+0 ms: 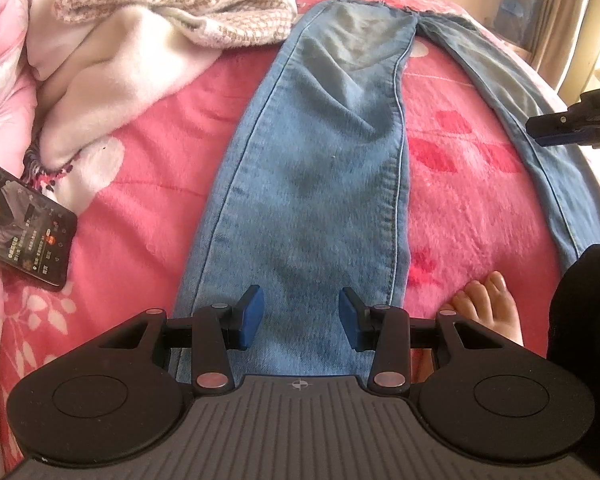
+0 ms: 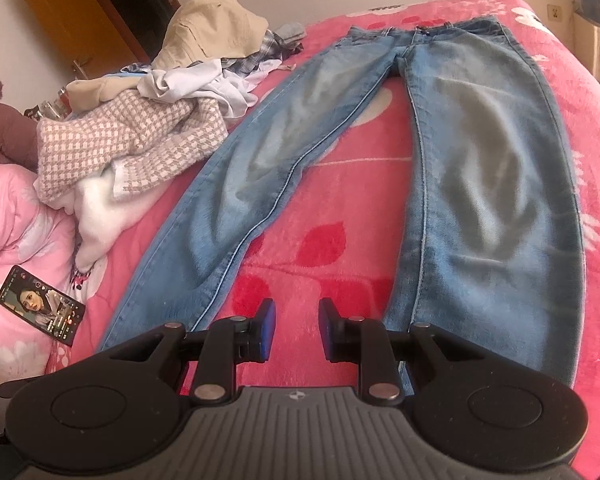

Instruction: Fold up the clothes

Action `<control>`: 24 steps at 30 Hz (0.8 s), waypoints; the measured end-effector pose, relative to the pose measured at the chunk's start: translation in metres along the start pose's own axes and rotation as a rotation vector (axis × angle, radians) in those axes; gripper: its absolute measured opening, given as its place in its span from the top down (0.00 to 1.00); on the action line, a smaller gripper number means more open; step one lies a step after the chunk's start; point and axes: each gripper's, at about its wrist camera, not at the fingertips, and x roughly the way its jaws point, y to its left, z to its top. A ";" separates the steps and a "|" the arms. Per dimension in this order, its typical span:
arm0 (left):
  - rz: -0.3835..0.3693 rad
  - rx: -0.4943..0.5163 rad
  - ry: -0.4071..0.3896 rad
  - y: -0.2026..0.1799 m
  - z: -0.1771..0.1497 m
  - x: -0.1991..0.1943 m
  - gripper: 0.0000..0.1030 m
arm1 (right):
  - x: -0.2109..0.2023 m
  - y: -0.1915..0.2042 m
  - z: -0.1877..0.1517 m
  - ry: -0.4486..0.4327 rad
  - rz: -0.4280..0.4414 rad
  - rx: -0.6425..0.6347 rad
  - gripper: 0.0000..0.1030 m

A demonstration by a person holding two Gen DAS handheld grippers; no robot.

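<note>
Blue jeans (image 2: 480,184) spread flat and face up on the pink fleece blanket (image 2: 340,208), waistband at the far end, both legs straight and parted in a narrow V with bare blanket between. Probably laid out so to make the seams and hems easy to reach for a fold; not folded at this moment.

Left gripper (image 1: 301,317) held low over the lower part of one leg, jaws moderately apart, blue pads empty, denim visible between them but not pinched. Right gripper (image 2: 297,330) held above the bare blanket between the two hems, jaws parted a little less, also holding nothing. Seems a position ready to take one leg, though impossible to say which.

Denim thick, faded pale on the thighs, with raised stitched side seams. Blanket soft and fuzzy, red leaf print. At the left, a loose heap of other clothes (image 2: 204,60), with a houndstooth knit garment (image 2: 132,136) on white plush lining. Lit phone (image 2: 40,304) near the blanket edge. Bare toes (image 1: 488,304) beside the jeans.
</note>
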 end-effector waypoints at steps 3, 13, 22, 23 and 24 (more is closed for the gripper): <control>-0.005 0.002 -0.002 0.000 0.001 0.001 0.60 | 0.001 0.001 0.001 0.002 -0.005 -0.002 0.75; -0.019 0.002 -0.015 0.000 0.004 0.001 0.60 | 0.003 0.004 0.002 0.005 -0.013 -0.008 0.75; -0.043 0.031 -0.062 -0.006 0.019 0.004 0.60 | 0.004 0.001 0.002 0.001 -0.048 -0.012 0.75; -0.047 0.036 -0.070 -0.007 0.022 0.005 0.60 | 0.004 0.000 0.002 0.001 -0.053 -0.011 0.75; -0.051 0.040 -0.076 -0.009 0.025 0.007 0.60 | 0.004 -0.001 0.002 0.000 -0.058 -0.009 0.75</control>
